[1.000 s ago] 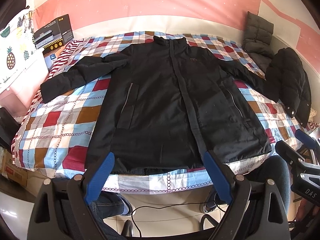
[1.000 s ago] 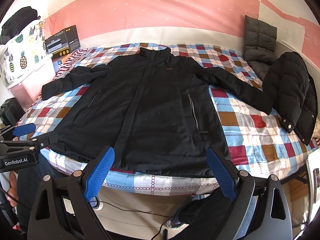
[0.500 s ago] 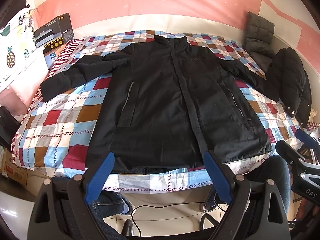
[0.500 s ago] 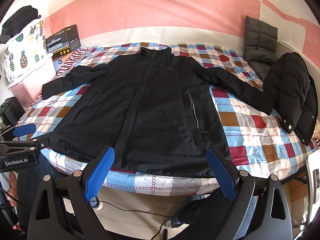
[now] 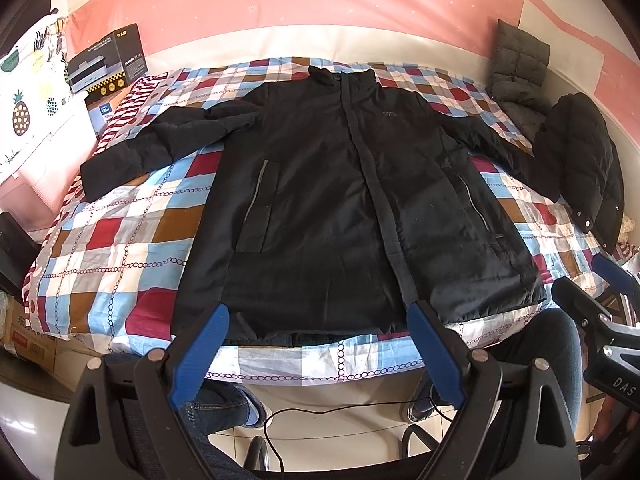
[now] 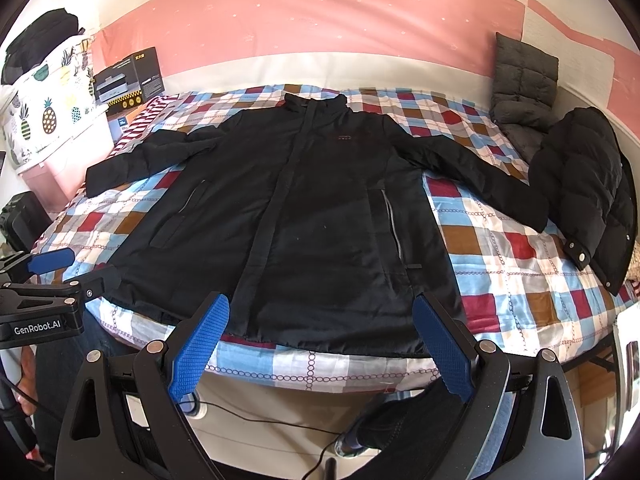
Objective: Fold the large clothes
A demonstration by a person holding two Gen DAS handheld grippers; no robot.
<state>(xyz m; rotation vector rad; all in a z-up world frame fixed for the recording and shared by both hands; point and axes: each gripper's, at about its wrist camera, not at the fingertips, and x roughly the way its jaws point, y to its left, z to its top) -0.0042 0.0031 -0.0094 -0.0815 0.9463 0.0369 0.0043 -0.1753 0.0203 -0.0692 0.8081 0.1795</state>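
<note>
A large black jacket (image 5: 340, 200) lies flat, front up and zipped, on a checked bedspread (image 5: 120, 240), sleeves spread to both sides; it also shows in the right wrist view (image 6: 312, 216). My left gripper (image 5: 318, 344) is open and empty, held off the bed's near edge below the jacket's hem. My right gripper (image 6: 320, 340) is open and empty, also just short of the hem, further right. The left gripper's side shows in the right wrist view (image 6: 52, 280).
A second black puffer coat (image 6: 588, 192) lies at the bed's right edge, next to a grey cushion (image 6: 524, 80). A black box (image 5: 108, 60) and a pineapple-print cover (image 5: 28, 92) stand at the far left. A cable (image 5: 320, 412) lies on the floor below.
</note>
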